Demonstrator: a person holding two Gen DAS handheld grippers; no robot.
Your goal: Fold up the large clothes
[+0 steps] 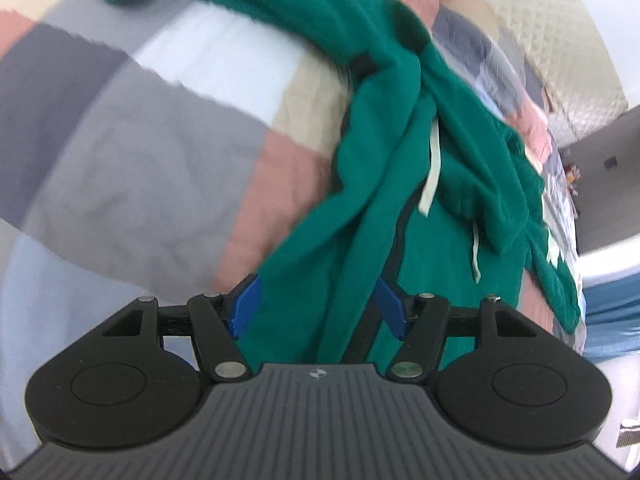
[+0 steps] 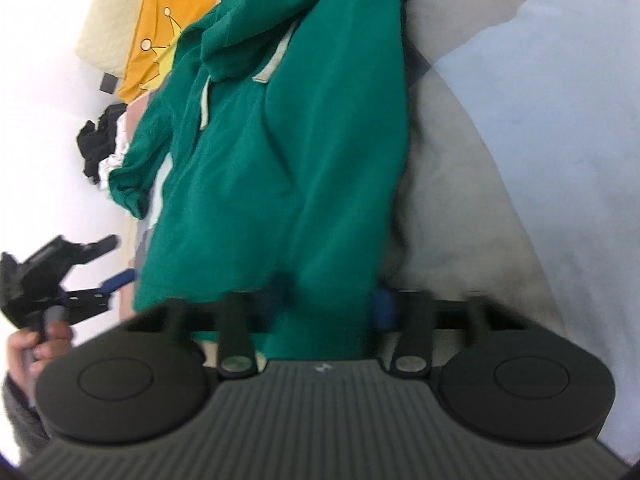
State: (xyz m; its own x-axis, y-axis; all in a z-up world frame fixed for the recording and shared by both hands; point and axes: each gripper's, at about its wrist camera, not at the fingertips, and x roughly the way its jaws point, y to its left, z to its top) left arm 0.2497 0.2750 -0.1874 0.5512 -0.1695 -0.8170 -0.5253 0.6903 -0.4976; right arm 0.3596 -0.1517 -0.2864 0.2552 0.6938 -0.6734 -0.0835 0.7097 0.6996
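Plainly, the blue fingers (image 1: 245, 306) of the left gripper (image 1: 318, 306) are held apart, with a fold of the green hoodie (image 1: 384, 168) seen between them but pressed by neither pad. At the right gripper (image 2: 328, 304) the fingers are blurred; whether they are clamped on the hoodie's lower edge, which is bunched between them, cannot be told. The hoodie is spread crumpled across a patchwork bedspread (image 1: 152, 152), its pale drawstring (image 1: 430, 172) exposed. A yellow garment (image 2: 160, 28) is seen beyond it.
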